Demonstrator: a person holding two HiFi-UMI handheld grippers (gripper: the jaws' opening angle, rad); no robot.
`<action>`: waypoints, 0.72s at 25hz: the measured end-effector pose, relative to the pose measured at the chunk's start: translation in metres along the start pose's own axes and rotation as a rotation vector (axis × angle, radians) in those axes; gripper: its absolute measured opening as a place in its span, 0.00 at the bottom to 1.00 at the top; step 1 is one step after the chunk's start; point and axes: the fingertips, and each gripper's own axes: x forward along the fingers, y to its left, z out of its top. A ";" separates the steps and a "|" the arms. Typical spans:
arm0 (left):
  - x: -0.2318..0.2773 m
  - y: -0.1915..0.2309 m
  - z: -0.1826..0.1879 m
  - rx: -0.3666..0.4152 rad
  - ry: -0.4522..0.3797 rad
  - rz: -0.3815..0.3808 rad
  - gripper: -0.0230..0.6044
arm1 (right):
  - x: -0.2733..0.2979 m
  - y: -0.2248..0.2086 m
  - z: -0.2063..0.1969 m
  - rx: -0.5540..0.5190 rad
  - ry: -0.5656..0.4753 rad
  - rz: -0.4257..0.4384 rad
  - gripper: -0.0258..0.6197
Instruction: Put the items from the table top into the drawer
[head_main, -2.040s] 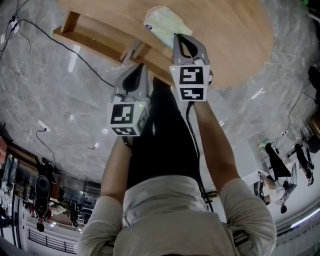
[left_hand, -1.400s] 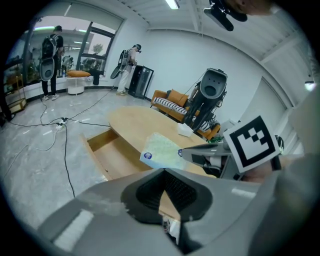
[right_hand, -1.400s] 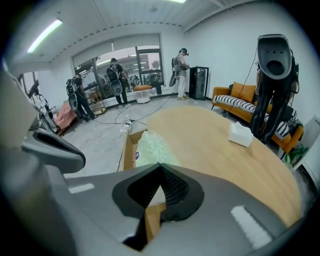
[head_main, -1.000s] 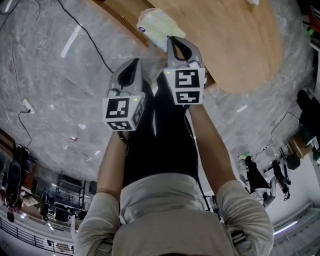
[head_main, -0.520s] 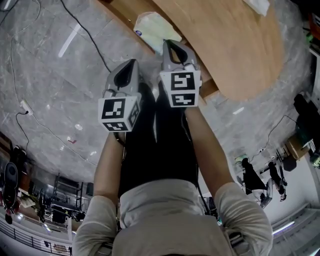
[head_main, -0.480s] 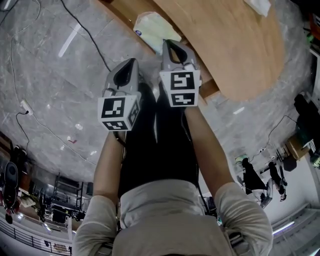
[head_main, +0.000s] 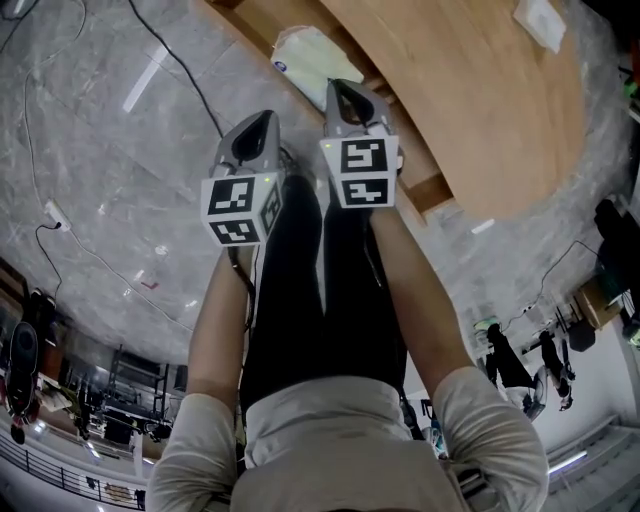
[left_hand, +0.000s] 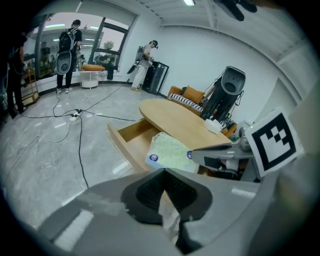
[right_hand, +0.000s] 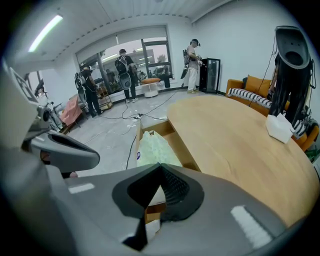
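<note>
I see a pale green packet (head_main: 316, 58) with a round blue sticker, tilted over the near end of the open wooden drawer (left_hand: 131, 136), which is pulled out from under the table (head_main: 470, 110). A white pack (head_main: 543, 20) lies on the tabletop, well apart.

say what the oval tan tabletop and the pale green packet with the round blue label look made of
The oval tan tabletop looks like wood or wood veneer, matt, with faint grain lines. The pale green packet is probably thin plastic film: slightly shiny, creased and limp. Its contents can't be told.

Black cables (left_hand: 80, 135) on grey floor (left_hand: 40, 150), orange sofa (left_hand: 192, 94), standing people (left_hand: 66, 47)
</note>
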 end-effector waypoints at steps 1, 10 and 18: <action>0.003 0.004 -0.004 -0.005 0.007 0.009 0.07 | 0.004 0.000 -0.001 -0.001 0.001 0.003 0.05; 0.037 0.039 -0.019 -0.041 0.033 0.046 0.07 | 0.042 -0.003 -0.007 -0.040 0.005 0.021 0.05; 0.049 0.040 -0.027 -0.080 0.051 0.050 0.07 | 0.056 -0.005 -0.010 -0.074 0.035 0.034 0.05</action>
